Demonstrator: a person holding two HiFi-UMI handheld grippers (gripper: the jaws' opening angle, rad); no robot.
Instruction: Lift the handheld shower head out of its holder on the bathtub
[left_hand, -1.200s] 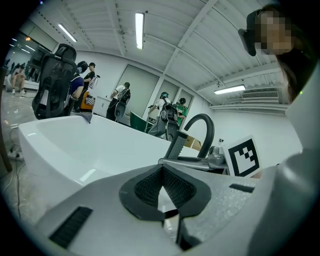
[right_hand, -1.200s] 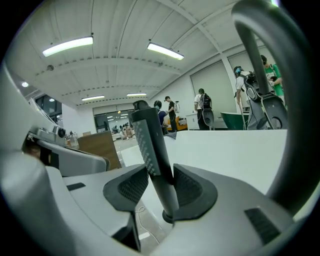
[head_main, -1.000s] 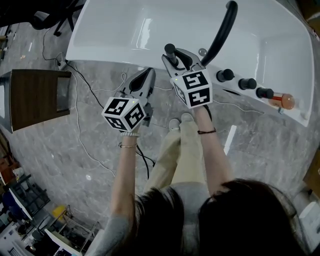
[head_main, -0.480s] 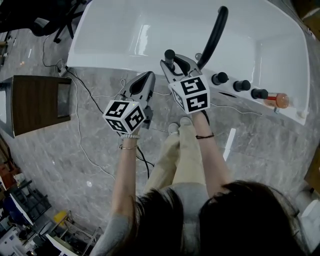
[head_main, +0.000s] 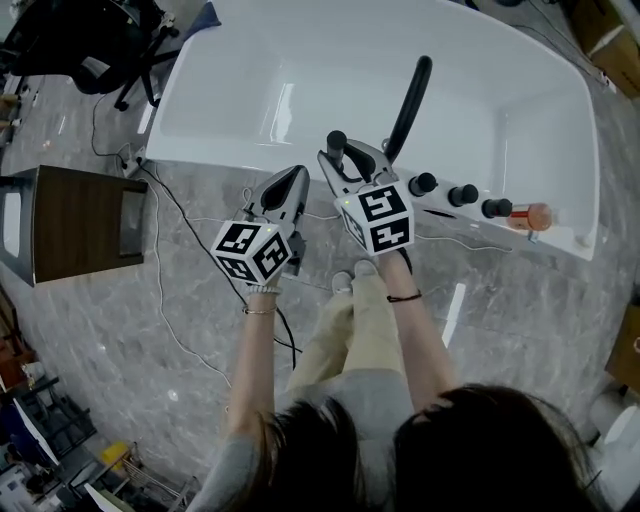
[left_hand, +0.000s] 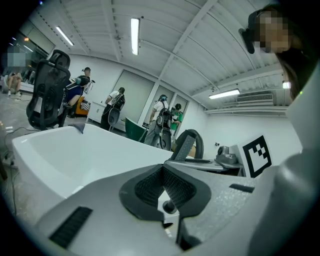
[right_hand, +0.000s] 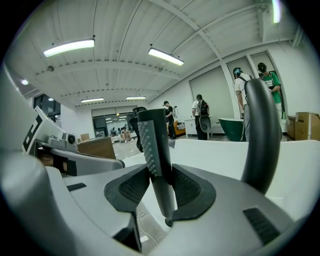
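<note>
The right gripper (right_hand: 160, 186) had its jaws clamped on the handheld shower head (right_hand: 153, 145) – both pads pressed against the black handle, so it was only as far open as the handle is thick. The shower head stood upright in the grip, with the dotted spray face looking left in the right gripper view. From the head view it sat over the near rim of the white bathtub (head_main: 320, 50), just beside the curved black spout (head_main: 408, 105), with a row of black knobs (head_main: 462, 194) and an orange bottle (head_main: 530, 216) further along the ledge. I couldn't make out the holder itself. The left gripper (left_hand: 161, 176) was closed up, pads meeting and nothing between them – it hung over the grey marble floor (head_main: 150, 330) just short of the tub.
</note>
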